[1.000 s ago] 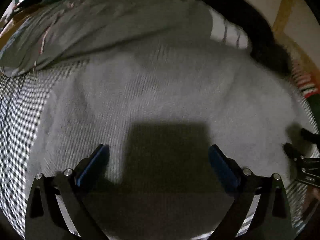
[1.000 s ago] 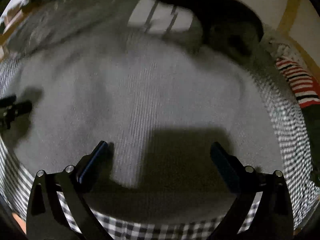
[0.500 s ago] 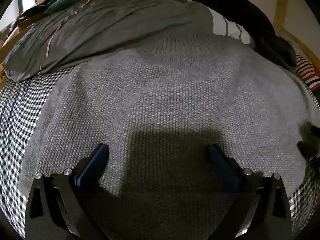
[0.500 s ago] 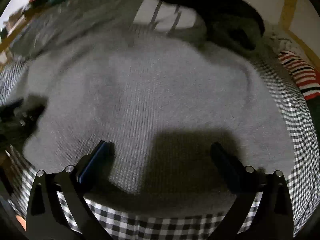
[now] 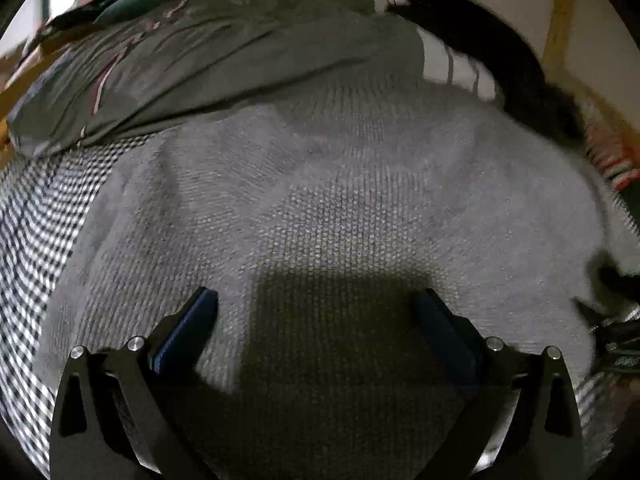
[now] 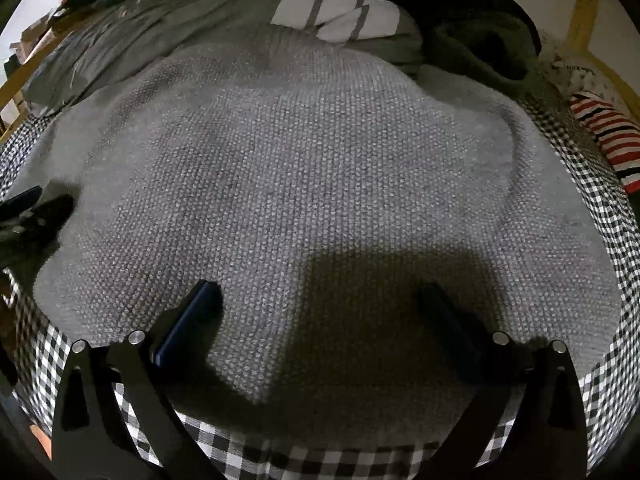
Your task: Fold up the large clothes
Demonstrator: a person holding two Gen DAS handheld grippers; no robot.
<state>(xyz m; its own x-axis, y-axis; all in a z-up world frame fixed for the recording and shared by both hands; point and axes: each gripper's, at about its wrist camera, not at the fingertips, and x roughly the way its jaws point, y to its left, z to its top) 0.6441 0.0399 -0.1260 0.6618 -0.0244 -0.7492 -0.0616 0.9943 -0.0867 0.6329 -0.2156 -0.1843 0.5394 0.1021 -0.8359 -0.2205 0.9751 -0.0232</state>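
A large grey knitted sweater [image 5: 340, 184] [image 6: 312, 168] lies spread flat on a black-and-white checked bedsheet [image 5: 36, 240] [image 6: 304, 458]. My left gripper [image 5: 316, 300] hovers over the sweater's near part, fingers wide apart and nothing between them. My right gripper [image 6: 318, 294] stands open over the near hem, also holding nothing. The right gripper's tip [image 5: 612, 320] shows at the right edge of the left wrist view, and the left gripper's tip [image 6: 32, 208] shows at the left edge of the right wrist view, both over the sweater's sides.
A grey duvet [image 5: 208, 64] [image 6: 120, 32] lies bunched behind the sweater. A white striped cloth [image 6: 340, 14], a dark garment [image 6: 472, 40] [image 5: 500, 56] and a red-striped cloth [image 6: 608, 132] sit at the back right. A wooden bed frame [image 6: 16, 76] runs along the left.
Both views have shifted slightly over the sweater. The right gripper has drawn a little towards the near hem. Both grippers stay open; the sweater lies as before.
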